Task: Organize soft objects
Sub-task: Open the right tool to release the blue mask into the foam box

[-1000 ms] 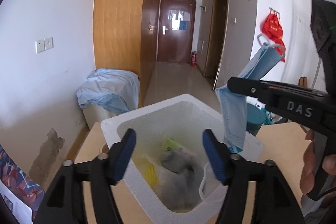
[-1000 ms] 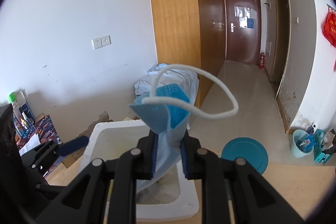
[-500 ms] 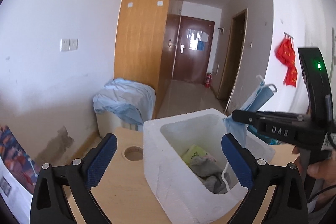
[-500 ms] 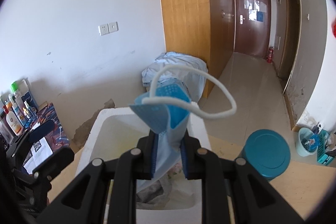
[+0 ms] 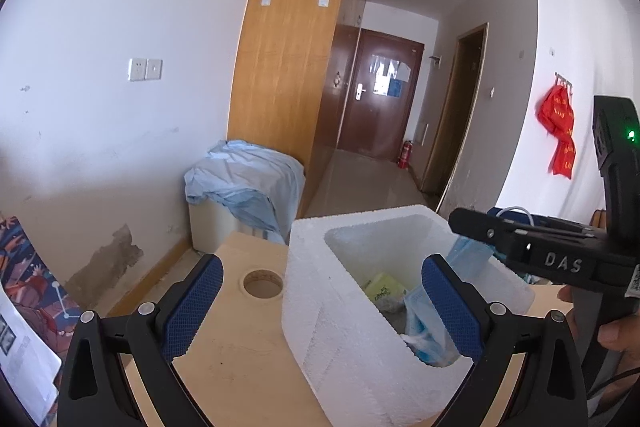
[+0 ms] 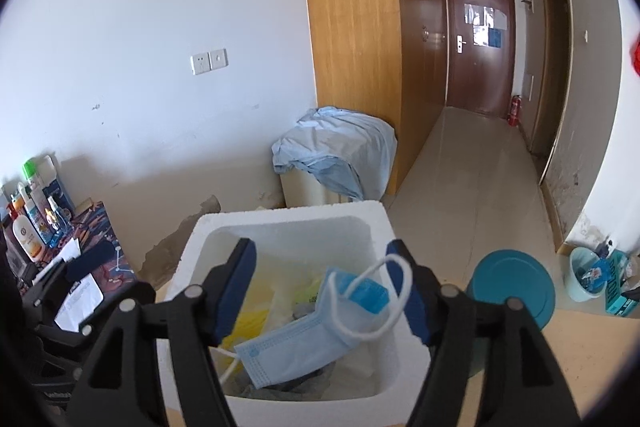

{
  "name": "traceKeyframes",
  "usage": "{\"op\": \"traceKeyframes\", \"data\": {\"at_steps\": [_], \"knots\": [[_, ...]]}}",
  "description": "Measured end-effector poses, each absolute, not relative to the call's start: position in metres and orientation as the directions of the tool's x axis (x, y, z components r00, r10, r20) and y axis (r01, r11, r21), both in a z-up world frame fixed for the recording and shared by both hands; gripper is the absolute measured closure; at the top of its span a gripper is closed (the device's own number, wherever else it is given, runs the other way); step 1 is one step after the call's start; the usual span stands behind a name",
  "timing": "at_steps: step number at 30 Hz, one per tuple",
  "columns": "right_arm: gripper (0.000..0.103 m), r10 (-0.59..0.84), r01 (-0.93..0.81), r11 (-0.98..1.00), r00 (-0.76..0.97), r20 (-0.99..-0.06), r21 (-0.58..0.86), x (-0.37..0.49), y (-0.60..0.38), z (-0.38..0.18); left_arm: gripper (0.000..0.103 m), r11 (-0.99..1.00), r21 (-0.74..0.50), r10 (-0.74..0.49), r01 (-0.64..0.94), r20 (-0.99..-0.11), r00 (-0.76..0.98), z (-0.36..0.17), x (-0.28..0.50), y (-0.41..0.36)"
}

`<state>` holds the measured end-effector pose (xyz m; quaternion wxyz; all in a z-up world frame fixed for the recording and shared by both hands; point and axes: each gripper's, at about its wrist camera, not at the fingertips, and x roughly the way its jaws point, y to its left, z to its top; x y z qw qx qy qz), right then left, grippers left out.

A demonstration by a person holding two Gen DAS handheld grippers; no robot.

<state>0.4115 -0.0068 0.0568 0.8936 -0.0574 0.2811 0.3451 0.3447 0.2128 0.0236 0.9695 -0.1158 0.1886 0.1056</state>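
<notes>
A white foam box point(image 6: 384, 227) stands on the wooden table; it also shows in the left wrist view point(image 5: 320, 307). A blue face mask point(image 6: 304, 343) lies loose inside it, its white ear loop point(image 6: 384, 291) curling up, on top of a yellow packet point(image 6: 248, 323) and grey cloth. My right gripper point(image 6: 328, 291) is open and empty, just above the box over the mask; it shows from the side in the left wrist view point(image 5: 472, 227). My left gripper point(image 5: 320, 311) is open and empty, straddling the box's near left wall.
A teal round lid point(image 6: 512, 287) sits on the table right of the box. The table point(image 5: 240, 367) has a round hole point(image 5: 262, 283) left of the box. A cloth-covered bin point(image 5: 244, 183) stands by the wall. Bottles point(image 6: 28, 223) stand far left.
My right gripper opened and let go of the blue mask, which dropped into the foam box. My left gripper pulled back and to the left of the box.
</notes>
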Motion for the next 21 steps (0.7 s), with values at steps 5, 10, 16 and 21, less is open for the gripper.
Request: {"op": "traceKeyframes", "data": {"at_steps": [5, 10, 16, 21], "knots": [[0.031, 0.583, -0.642, 0.76, 0.604, -0.544, 0.102, 0.412, -0.007, 0.056, 0.003, 0.954, -0.182, 0.153, -0.237, -0.383, 0.911, 0.024, 0.342, 0.21], [0.031, 0.59, -0.64, 0.76, 0.605, -0.534, 0.114, 0.402, -0.012, 0.057, 0.003, 0.955, -0.202, 0.125, -0.216, -0.386, 0.914, 0.027, 0.339, 0.21], [0.031, 0.574, -0.63, 0.769, 0.61, -0.546, 0.105, 0.388, -0.029, 0.058, 0.003, 0.966, -0.172, 0.113, -0.191, -0.38, 0.918, 0.033, 0.326, 0.193], [0.031, 0.56, -0.599, 0.791, 0.623, -0.547, 0.126, 0.377, -0.052, 0.058, 0.003, 0.975, -0.139, 0.109, -0.175, -0.388, 0.915, 0.035, 0.311, 0.177]]}}
